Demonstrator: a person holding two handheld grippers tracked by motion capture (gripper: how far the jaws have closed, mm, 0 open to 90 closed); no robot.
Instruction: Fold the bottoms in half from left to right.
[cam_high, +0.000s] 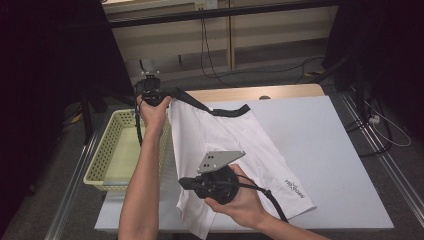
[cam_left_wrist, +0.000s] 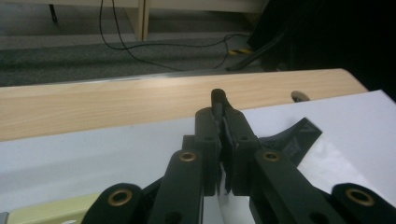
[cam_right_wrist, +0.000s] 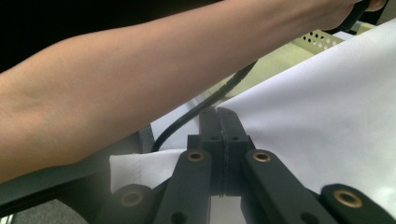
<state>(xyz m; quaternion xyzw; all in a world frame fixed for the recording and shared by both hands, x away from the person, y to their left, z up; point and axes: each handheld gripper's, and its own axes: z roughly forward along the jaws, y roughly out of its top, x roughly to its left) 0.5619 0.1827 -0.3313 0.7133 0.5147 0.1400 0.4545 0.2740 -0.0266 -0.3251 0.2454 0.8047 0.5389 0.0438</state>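
Note:
White shorts (cam_high: 225, 140) with a black waistband (cam_high: 227, 111) lie spread on the white tabletop (cam_high: 330, 150). At the far left corner of the shorts, my left gripper (cam_high: 169, 96) is shut on the waistband. In the left gripper view the jaws (cam_left_wrist: 219, 102) pinch black fabric, and the waistband (cam_left_wrist: 299, 137) trails off to the right. My right gripper (cam_high: 182, 182) points left at the near left edge of the shorts. In the right gripper view its jaws (cam_right_wrist: 218, 113) are closed on the white cloth (cam_right_wrist: 327, 116).
A pale yellow perforated basket (cam_high: 112, 150) stands off the table's left side, under the left forearm (cam_high: 145, 175). That forearm (cam_right_wrist: 140, 70) crosses the right gripper view. A bare wooden strip (cam_high: 250, 92) runs along the far table edge. Cables lie on the floor beyond.

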